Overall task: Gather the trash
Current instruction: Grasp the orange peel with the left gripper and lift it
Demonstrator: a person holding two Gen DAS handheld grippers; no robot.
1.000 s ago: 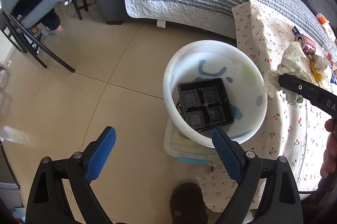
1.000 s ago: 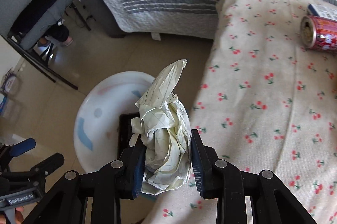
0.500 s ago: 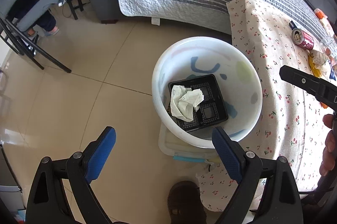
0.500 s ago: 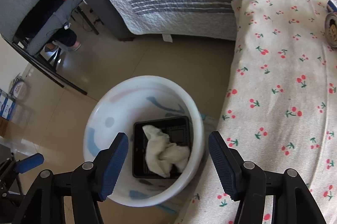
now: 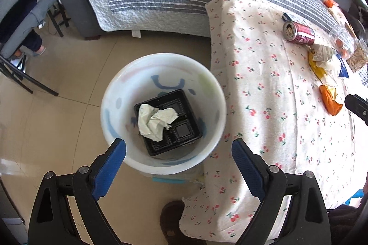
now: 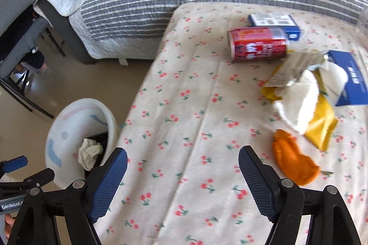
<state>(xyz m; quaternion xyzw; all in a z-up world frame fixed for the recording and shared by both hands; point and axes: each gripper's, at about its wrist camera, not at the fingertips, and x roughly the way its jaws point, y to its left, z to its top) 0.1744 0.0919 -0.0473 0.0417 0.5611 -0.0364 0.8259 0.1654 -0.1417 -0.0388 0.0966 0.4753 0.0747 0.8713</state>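
Crumpled paper (image 5: 156, 122) hides part of tray (image 5: 184, 130); both grippers opening, empty.

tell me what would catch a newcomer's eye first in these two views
Probably the white bucket on the floor beside the table, with a crumpled paper wad lying on a black tray inside it. Next, the litter on the cherry-print tablecloth: a red can on its side, a yellow wrapper and an orange scrap. The right gripper, jaws opening and empty, hangs over the cloth.
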